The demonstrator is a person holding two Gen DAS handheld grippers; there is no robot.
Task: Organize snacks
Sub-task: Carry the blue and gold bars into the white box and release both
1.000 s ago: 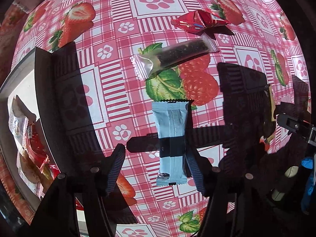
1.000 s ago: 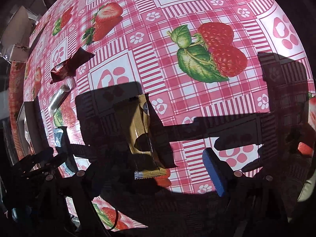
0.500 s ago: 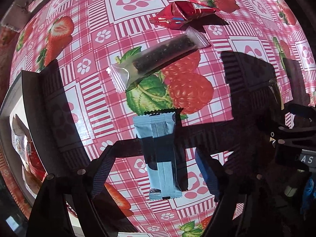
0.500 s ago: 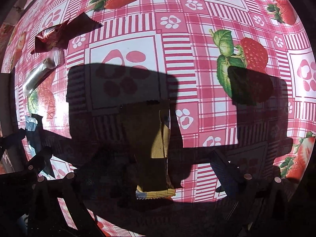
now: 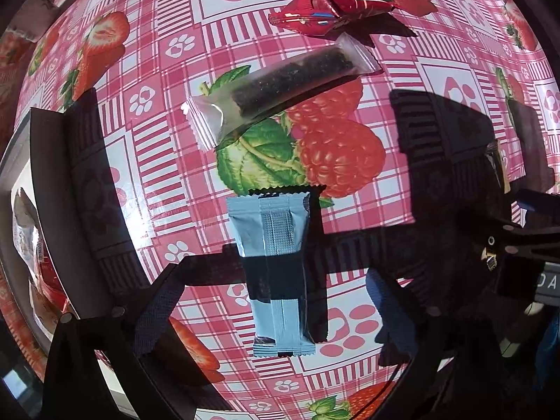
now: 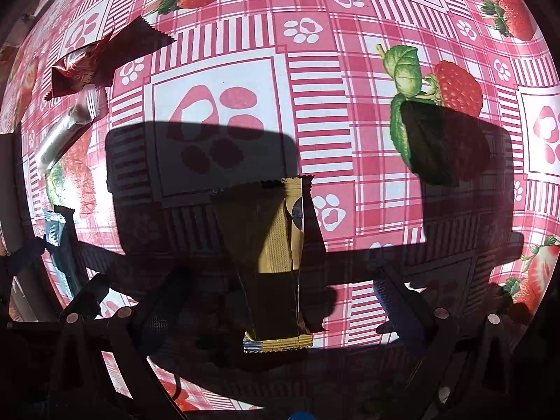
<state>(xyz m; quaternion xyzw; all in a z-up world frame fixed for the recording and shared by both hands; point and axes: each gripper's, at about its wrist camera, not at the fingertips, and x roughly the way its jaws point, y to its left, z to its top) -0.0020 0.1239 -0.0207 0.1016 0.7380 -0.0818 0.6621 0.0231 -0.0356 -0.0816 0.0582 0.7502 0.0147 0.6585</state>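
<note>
A light blue snack bar (image 5: 276, 231) lies flat on the strawberry tablecloth (image 5: 168, 161), lengthwise between the fingers of my left gripper (image 5: 273, 318). Its jaws are opening, and the pads stand clear of the bar on both sides. In the right wrist view a gold snack bar (image 6: 280, 245) lies partly in shadow between the fingers of my right gripper (image 6: 280, 309). That gripper is wide open and touches nothing. Both grippers point straight down at the table.
Beyond the blue bar lie a clear-wrapped dark bar (image 5: 280, 87) and a red wrapped snack (image 5: 329, 8). A tray (image 5: 15, 161) with several packets (image 5: 35, 252) sits at the left edge. The right gripper's body (image 5: 507, 245) is close on the right.
Both grippers' jaws have spread wider and both have come lower over the table. The right gripper has shifted and turned, so the gold bar now lies centred between its fingers.
</note>
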